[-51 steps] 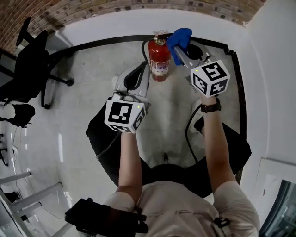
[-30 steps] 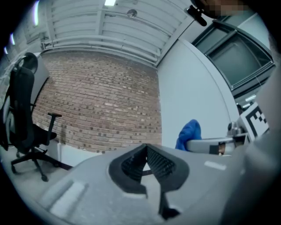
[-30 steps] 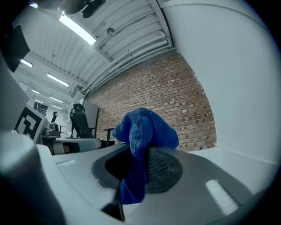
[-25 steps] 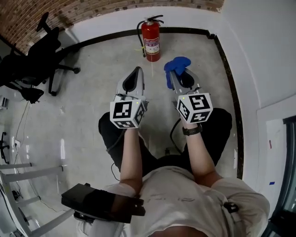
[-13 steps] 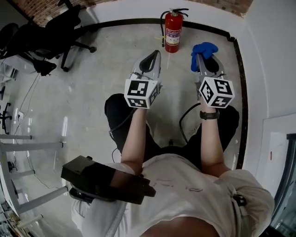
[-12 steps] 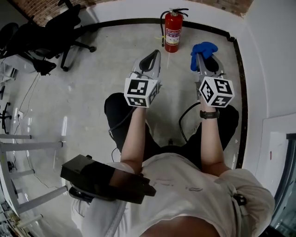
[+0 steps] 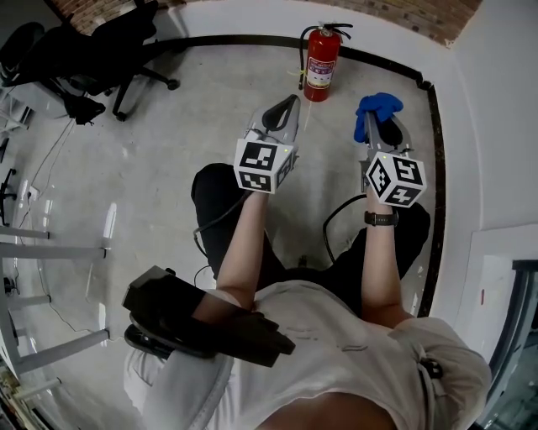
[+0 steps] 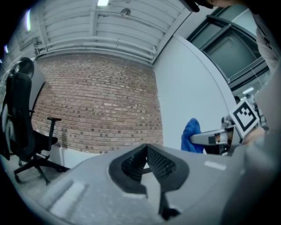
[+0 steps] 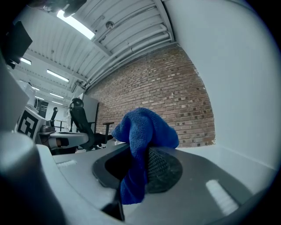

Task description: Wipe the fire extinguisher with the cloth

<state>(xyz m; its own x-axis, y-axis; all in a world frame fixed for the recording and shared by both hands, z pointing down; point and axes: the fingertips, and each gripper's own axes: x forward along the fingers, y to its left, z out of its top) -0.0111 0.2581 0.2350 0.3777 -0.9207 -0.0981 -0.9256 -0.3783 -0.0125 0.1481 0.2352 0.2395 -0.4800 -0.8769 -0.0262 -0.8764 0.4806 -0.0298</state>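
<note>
Pinching a soft blue cloth (image 9: pixel 141 132) in its closed ribbed jaws, the right gripper (image 7: pixel 371 126) is held beside the left gripper (image 7: pixel 288 105), whose 2 jaws meet on nothing. Well ahead of both, the red cylindrical fire extinguisher (image 7: pixel 320 65) stands upright on the pale concrete floor (image 7: pixel 168 143) by the white wall (image 7: pixel 252 21), a black office chair (image 7: pixel 92 50) off left, brick wall (image 8: pixel 101 105) beyond.

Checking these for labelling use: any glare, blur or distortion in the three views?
Head view: sharp, with fisheye bending the walls and glare streaks on the floor; the fire extinguisher reads crisp. Left gripper view: dark vignetted corners, the left gripper soft up close, the brick wall clear. Right gripper view: same vignette, cloth sharp, ceiling lamp blown out.
</note>
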